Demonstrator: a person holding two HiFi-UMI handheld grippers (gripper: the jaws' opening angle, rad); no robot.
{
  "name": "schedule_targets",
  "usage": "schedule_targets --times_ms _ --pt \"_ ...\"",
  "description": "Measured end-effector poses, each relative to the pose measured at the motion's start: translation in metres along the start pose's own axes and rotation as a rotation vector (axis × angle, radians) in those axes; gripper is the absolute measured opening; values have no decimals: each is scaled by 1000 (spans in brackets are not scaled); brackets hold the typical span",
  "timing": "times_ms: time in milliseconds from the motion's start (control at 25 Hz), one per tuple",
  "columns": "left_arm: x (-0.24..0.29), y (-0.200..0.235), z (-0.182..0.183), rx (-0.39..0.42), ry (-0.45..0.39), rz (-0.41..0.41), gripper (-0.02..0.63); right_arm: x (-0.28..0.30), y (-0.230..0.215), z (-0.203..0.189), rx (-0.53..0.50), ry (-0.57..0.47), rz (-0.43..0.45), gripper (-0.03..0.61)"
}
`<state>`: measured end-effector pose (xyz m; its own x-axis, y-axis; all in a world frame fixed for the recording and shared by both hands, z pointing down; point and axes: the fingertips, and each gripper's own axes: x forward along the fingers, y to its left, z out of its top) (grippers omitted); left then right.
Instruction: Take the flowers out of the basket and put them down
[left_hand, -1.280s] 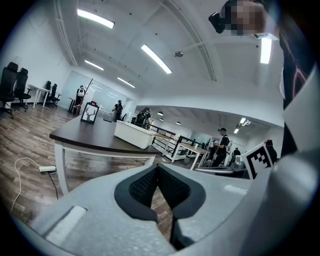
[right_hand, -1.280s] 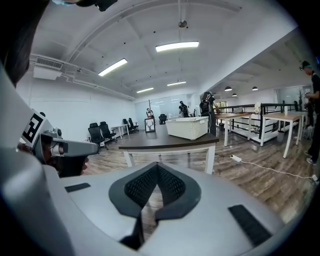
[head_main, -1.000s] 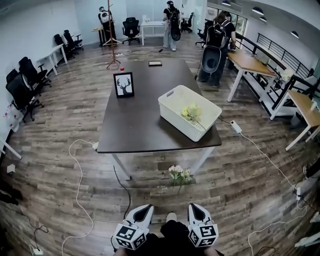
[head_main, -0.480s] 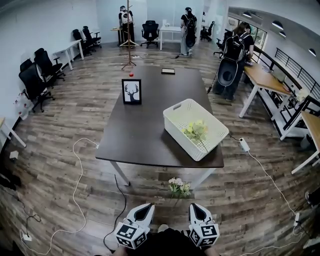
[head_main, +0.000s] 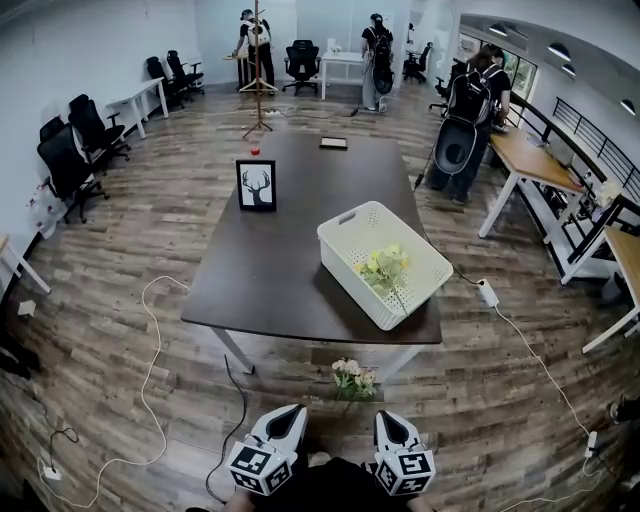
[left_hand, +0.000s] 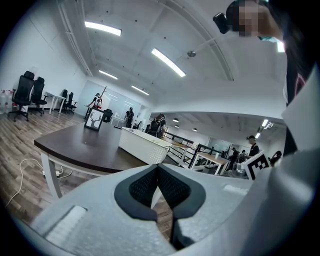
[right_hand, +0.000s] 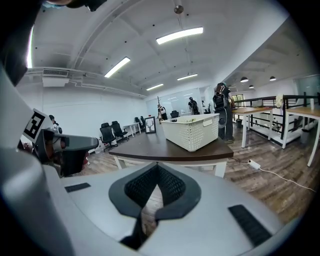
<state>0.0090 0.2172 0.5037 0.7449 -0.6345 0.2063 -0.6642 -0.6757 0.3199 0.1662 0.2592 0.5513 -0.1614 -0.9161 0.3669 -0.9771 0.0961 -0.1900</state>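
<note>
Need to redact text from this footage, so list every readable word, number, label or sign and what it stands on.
No readable text anywhere in these views.
Cubes on the left gripper and right gripper: black-and-white square marker patterns, no letters or digits.
Framed picture: deer head silhouette, no words.
White basket: no label seen.
Dark flat item at the table's far end: too small to read.

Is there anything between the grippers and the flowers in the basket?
Nothing solid. The left gripper and right gripper hang shut short of the table; only a flower bunch on the floor lies between. The flowers lie inside the basket, so reach over its wall.
</note>
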Motion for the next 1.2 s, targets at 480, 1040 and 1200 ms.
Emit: schedule_targets --times_ms 480,1040,1200 --pt "37 31 16 2 15 -40 7 29 -18 12 45 -8 -80 7" --pt "106 121 62 20 63 -129 7 134 10 55 50 6 -104 8" --pt "124 150 72 19 76 -164 7 162 15 62 58 11 -140 8"
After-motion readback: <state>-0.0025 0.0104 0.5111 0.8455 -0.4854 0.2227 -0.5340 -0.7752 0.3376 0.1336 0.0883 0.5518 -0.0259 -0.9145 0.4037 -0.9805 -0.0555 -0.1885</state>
